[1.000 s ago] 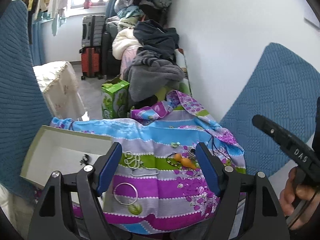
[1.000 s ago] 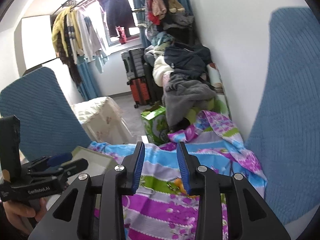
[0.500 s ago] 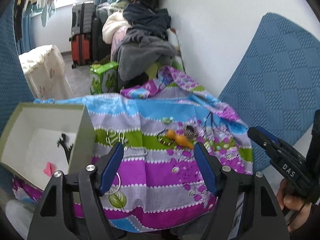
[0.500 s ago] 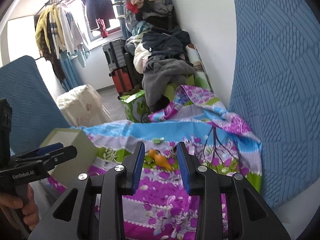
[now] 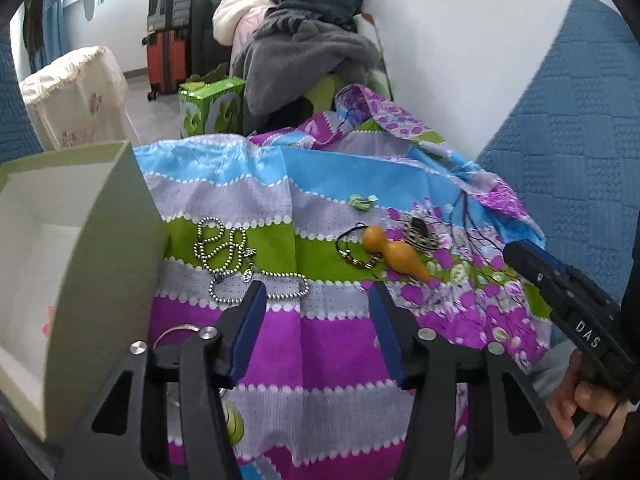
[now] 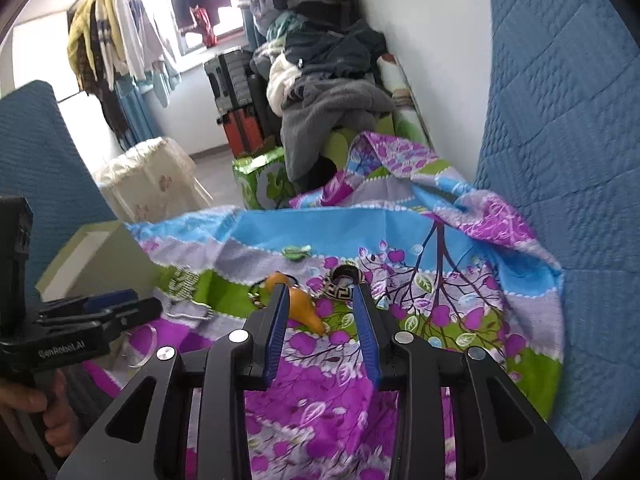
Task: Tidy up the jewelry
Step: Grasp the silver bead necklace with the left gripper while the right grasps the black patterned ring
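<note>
Two grippers hang over the jewelry spread on a striped, flowered cloth (image 5: pixel 332 344). Nothing sits between the blue pads of the left gripper (image 5: pixel 318 292), whose jaws are closing above the purple band, just short of the beaded chain (image 5: pixel 240 264) that lies coiled beside the open green box (image 5: pixel 108 248) at the cloth's left edge. A silver bangle (image 5: pixel 176 330) shows partly behind the left finger. Jaws narrowly parted and empty, the right gripper (image 6: pixel 320 294) frames a black-and-white patterned ring (image 6: pixel 344 280) toward the cloth's middle, its left finger crossing an orange gourd pendant (image 6: pixel 300 300) on a dark beaded cord. A small green clip (image 6: pixel 296 251) lies nearer the far edge, on the grey band.
</note>
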`<act>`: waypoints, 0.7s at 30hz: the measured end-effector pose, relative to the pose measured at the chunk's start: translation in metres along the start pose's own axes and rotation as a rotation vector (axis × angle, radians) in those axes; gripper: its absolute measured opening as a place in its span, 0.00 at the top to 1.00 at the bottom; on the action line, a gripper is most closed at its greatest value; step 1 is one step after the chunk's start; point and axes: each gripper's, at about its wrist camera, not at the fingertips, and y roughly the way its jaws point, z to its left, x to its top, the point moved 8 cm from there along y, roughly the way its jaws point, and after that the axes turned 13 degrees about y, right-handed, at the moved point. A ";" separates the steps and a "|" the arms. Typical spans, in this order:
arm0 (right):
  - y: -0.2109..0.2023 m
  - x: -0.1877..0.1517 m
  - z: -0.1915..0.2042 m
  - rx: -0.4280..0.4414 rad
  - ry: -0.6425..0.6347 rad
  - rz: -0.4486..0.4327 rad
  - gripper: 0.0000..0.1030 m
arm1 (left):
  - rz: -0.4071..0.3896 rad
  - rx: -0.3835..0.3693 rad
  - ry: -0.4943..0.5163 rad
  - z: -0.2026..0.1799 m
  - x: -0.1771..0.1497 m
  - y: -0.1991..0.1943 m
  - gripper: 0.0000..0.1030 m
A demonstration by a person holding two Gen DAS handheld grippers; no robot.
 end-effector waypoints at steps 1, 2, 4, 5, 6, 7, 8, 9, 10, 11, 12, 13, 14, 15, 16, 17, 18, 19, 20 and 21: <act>0.005 0.000 -0.001 -0.002 0.000 0.009 0.70 | 0.003 0.007 -0.006 0.002 0.001 0.005 0.51; 0.014 0.000 -0.004 -0.005 0.005 0.023 0.70 | 0.008 0.020 -0.014 0.005 0.001 0.010 0.51; 0.026 0.001 -0.007 -0.002 0.012 0.042 0.71 | 0.016 0.047 -0.021 0.010 0.002 0.020 0.53; 0.034 0.002 -0.008 -0.003 0.012 0.051 0.71 | 0.022 0.063 -0.025 0.014 0.002 0.025 0.54; 0.037 0.002 -0.008 -0.004 0.013 0.056 0.71 | 0.025 0.078 -0.030 0.017 0.002 0.028 0.54; 0.043 0.002 -0.009 -0.003 0.016 0.066 0.71 | 0.030 0.094 -0.038 0.021 0.001 0.032 0.54; 0.049 0.001 -0.010 -0.001 0.019 0.078 0.71 | 0.037 0.104 -0.047 0.026 0.000 0.036 0.54; 0.054 0.001 -0.010 -0.001 0.020 0.088 0.72 | 0.046 0.109 -0.056 0.030 -0.001 0.041 0.55; 0.059 0.000 -0.011 -0.003 0.019 0.100 0.72 | 0.052 0.111 -0.063 0.032 -0.002 0.044 0.55; 0.065 -0.001 -0.012 -0.010 0.014 0.110 0.74 | 0.060 0.115 -0.067 0.035 -0.003 0.048 0.56; 0.069 -0.001 -0.013 -0.014 0.013 0.116 0.75 | 0.065 0.121 -0.069 0.037 -0.003 0.052 0.57; 0.074 -0.001 -0.014 -0.016 0.013 0.122 0.76 | 0.070 0.125 -0.067 0.038 -0.004 0.055 0.57; 0.078 0.000 -0.015 -0.021 0.015 0.126 0.78 | 0.079 0.133 -0.059 0.039 -0.004 0.058 0.58; 0.081 0.000 -0.016 -0.023 0.016 0.130 0.80 | 0.082 0.142 -0.050 0.039 -0.004 0.060 0.59; 0.084 0.000 -0.017 -0.024 0.015 0.137 0.81 | 0.085 0.155 -0.042 0.039 -0.004 0.062 0.59; 0.088 0.000 -0.018 -0.031 0.009 0.142 0.81 | 0.087 0.161 -0.042 0.040 -0.004 0.064 0.59; 0.091 0.000 -0.019 -0.041 0.002 0.141 0.81 | 0.088 0.171 -0.043 0.042 -0.004 0.066 0.59; 0.093 0.000 -0.020 -0.048 -0.002 0.141 0.81 | 0.089 0.181 -0.044 0.045 -0.003 0.066 0.61; 0.096 0.001 -0.022 -0.053 -0.002 0.143 0.81 | 0.089 0.192 -0.042 0.047 -0.003 0.067 0.61; 0.099 0.001 -0.023 -0.054 0.000 0.150 0.81 | 0.090 0.201 -0.041 0.050 -0.002 0.068 0.61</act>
